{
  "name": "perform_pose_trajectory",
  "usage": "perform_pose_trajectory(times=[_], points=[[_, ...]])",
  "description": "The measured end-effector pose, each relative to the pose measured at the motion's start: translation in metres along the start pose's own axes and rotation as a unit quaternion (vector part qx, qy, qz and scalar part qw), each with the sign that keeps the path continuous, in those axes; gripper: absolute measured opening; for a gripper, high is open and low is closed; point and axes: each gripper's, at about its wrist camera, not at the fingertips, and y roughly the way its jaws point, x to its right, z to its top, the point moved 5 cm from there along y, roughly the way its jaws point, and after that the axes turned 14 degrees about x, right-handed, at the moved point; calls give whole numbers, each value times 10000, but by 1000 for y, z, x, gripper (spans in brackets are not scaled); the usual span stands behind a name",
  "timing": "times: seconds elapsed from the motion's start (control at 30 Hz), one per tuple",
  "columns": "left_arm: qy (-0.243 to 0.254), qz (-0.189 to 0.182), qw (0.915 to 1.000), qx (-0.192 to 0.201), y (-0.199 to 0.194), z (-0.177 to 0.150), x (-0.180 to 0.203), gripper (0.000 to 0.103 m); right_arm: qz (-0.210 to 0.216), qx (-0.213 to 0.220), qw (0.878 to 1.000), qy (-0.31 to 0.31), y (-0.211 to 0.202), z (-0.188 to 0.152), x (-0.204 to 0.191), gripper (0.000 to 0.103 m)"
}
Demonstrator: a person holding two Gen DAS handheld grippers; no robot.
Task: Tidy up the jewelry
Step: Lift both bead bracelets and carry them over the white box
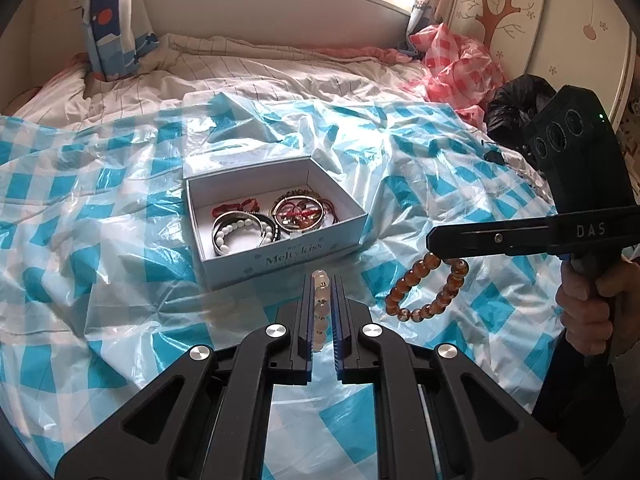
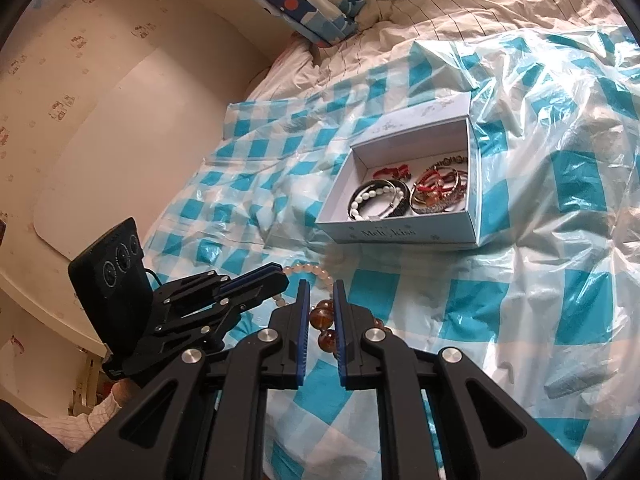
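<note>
Pale, milky beads run up between the blue pads of the left tool point(image 1: 321, 280) in the left wrist view; it is pinched narrow on the pale bead bracelet point(image 1: 320, 300), which stands along the fingers' line. From that tool the open white box point(image 1: 280, 258) lies at about eleven o'clock, near, its long axis running from nine towards three with the far end tipped away; bangles and a white bead bracelet already lie inside. At three o'clock the right tool point(image 1: 434, 240) reaches in sideways, clamped on the amber bead bracelet point(image 1: 424, 290), whose loop hangs below its tip clear of the blue-checked plastic sheet point(image 1: 100, 280) (the bed under it is soft and rumpled).

From the right wrist view the amber beads point(image 2: 322, 318) sit between its own narrow jaws; the box point(image 2: 400, 234) lies at one o'clock, near; the left tool point(image 2: 282, 280) sits at ten o'clock with pale beads point(image 2: 308, 269) trailing from its tip.

Both tools look about equally near the box, I judge; each needs to carry forward over the near wall before letting go.
</note>
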Motion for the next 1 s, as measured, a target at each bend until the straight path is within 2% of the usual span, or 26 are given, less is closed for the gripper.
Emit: perform_pose_trajectory(times=[0.3,0.93,1.0], points=[[-44,43,9999,136,2,11,-2,7,117,162,9998,-2,-3,13,-6,12],[-229,108,9993,282,16,29,-11,7,55,482,9986,212,8,40,5,12],[-246,114,9992,292,18,31,-12,7,87,512,9984,245,9,43,6,9]])
